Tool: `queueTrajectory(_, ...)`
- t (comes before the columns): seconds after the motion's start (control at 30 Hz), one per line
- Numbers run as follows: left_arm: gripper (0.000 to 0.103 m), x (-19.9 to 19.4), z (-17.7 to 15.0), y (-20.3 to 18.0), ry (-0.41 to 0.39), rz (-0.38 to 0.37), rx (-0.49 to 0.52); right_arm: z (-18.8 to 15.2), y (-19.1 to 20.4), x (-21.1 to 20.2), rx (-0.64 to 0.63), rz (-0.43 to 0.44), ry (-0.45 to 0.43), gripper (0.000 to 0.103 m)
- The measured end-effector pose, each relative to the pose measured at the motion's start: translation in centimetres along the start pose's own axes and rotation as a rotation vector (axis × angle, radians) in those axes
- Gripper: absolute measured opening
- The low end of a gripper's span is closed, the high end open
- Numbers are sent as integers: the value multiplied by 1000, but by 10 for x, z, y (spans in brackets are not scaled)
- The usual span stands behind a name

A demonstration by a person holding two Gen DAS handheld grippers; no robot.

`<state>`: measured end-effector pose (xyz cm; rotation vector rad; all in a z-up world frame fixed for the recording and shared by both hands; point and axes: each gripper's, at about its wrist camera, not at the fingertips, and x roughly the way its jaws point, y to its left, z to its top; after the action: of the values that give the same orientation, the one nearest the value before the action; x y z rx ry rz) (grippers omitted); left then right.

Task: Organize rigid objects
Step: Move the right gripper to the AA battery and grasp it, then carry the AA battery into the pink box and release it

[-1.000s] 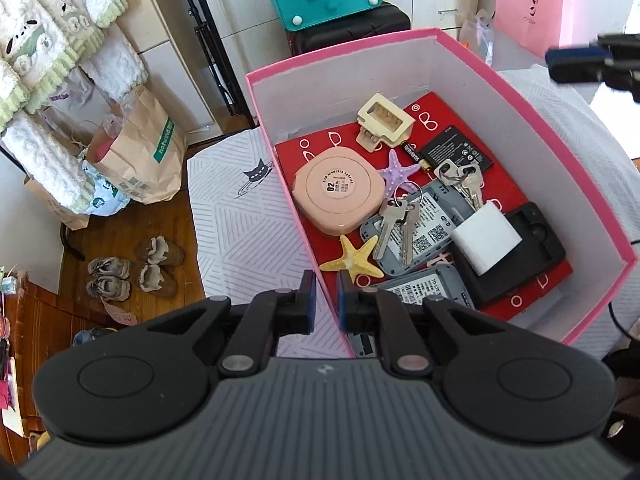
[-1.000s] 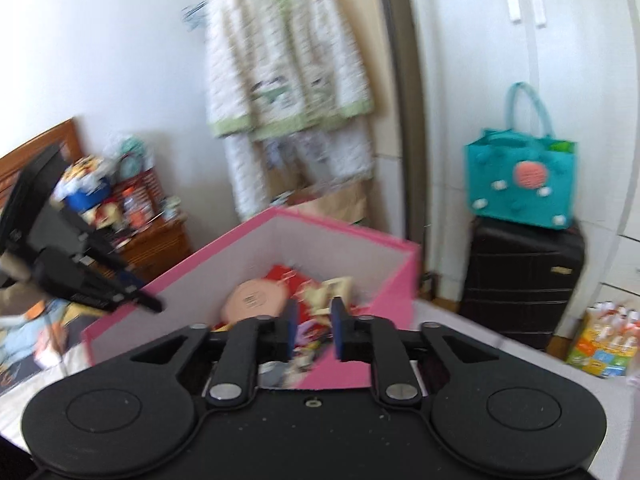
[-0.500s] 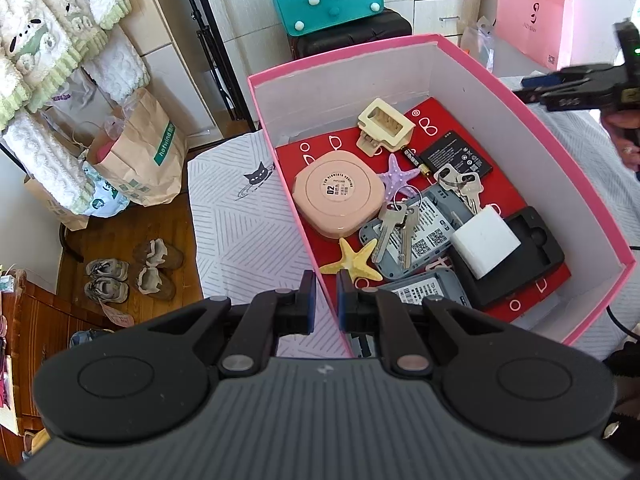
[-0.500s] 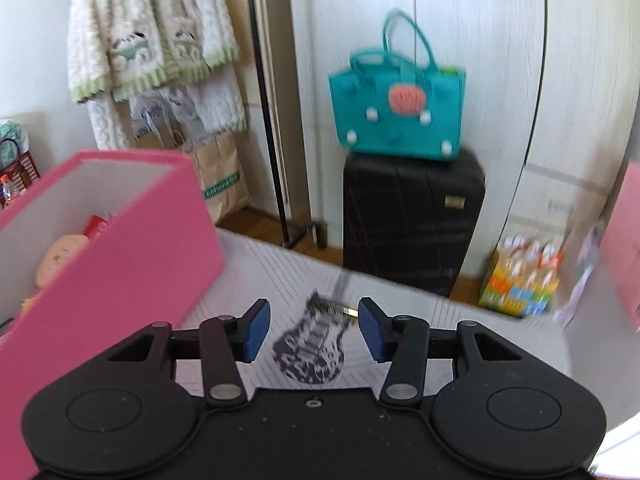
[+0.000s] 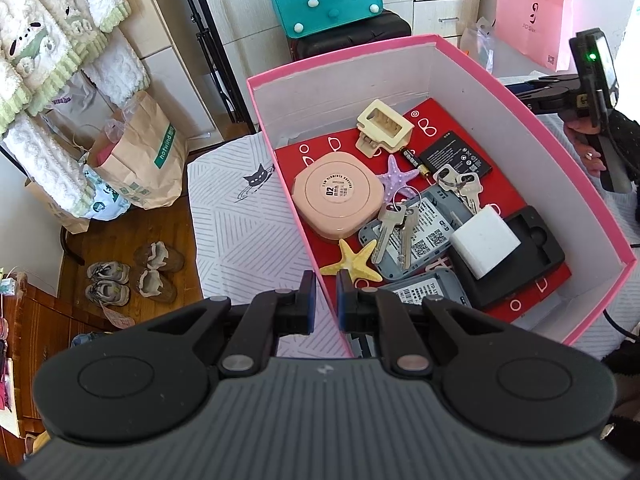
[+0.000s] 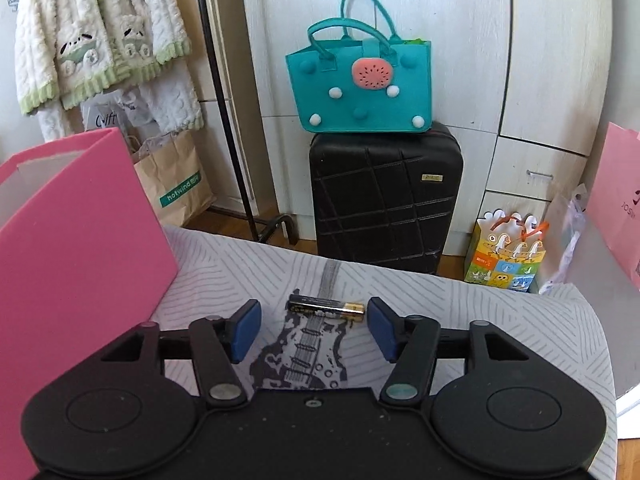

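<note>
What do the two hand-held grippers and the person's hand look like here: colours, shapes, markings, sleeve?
Both hand-held grippers, left and right, are black, with two round discs, silver pivot pins and blue pads on the fingers. From the left wrist view, the right one carries a box with a green light. The person's hand wears a ring and a dark speckled sleeve.

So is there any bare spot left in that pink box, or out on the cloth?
The pink box is crowded across its middle; only red floor by the back wall, right of the cream hair clip, is bare. The striped cloth right of the battery lies free.
</note>
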<state>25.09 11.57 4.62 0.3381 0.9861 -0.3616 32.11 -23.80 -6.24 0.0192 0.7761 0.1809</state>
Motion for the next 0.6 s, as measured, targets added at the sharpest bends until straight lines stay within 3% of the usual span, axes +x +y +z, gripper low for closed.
queueTrajectory(0.1, 9, 0, 0, 0, -1, 0, -5, 2, 1, 3, -21, -13, -1, 69)
queueTrajectory(0.13, 9, 0, 0, 0, -3, -1, -3, 2, 2, 3, -31, -16, -9, 64)
queueTrajectory(0.17, 9, 0, 0, 0, -4, 0, -3, 2, 2, 3, -38, -9, -19, 49)
queueTrajectory(0.2, 9, -1, 0, 0, -5, -1, -2, 2, 2, 2, -47, 3, -27, 48)
queueTrajectory(0.6, 9, -2, -1, 4, -24, -17, 2, -6, 7, -21, -53, 21, -7, 48)
